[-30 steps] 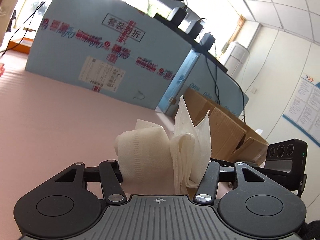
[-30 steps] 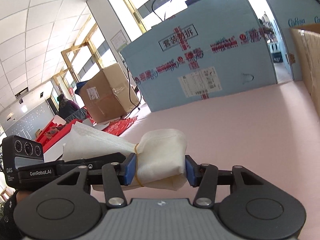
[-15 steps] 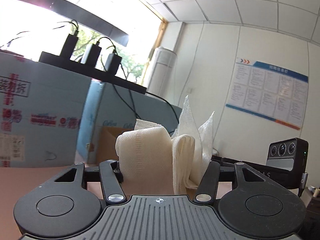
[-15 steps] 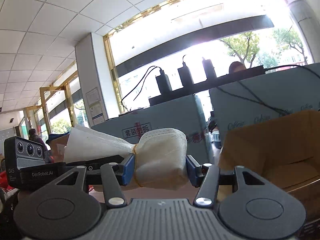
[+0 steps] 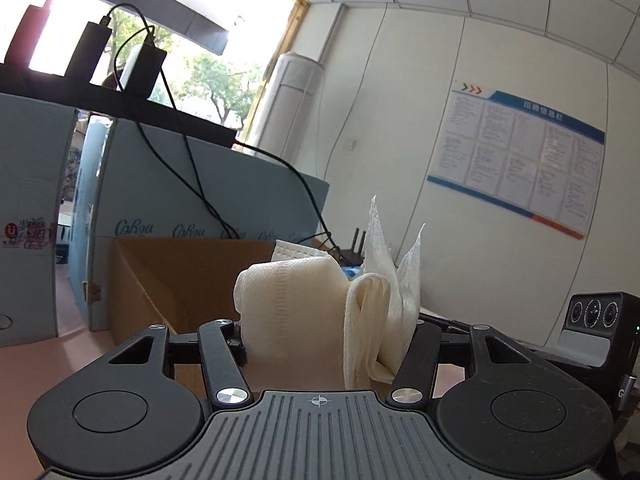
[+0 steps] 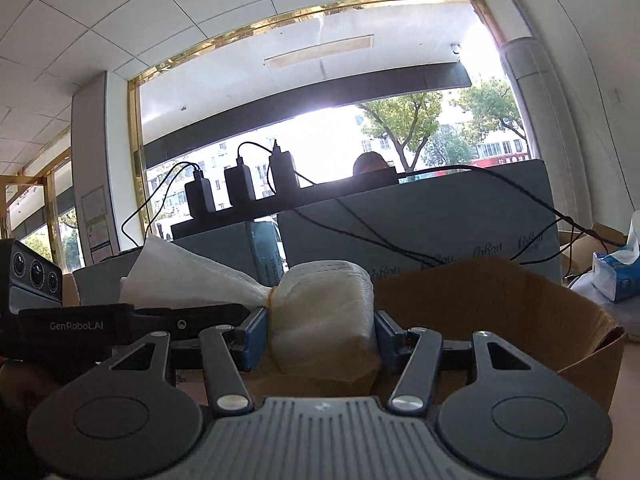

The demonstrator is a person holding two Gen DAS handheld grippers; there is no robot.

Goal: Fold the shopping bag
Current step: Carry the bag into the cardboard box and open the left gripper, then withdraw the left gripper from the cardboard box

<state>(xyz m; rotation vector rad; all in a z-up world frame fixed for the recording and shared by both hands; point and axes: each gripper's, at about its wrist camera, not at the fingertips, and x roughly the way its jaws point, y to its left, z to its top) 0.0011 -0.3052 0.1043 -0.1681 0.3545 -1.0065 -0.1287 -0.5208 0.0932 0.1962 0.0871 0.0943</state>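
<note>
White walls and a poster (image 5: 516, 160) back the left wrist view, where the left gripper (image 5: 330, 336) clamps the rolled shopping bag (image 5: 296, 312) above a cardboard box (image 5: 168, 280). Bright windows fill the right wrist view; the right gripper (image 6: 318, 330) clenches the bag's banded bundle end (image 6: 324, 312) over that box (image 6: 500, 304).

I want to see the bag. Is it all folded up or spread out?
Folded up. The white shopping bag is a tight bundle tied with a rubber band, gripped by both the right gripper and left gripper.
</note>
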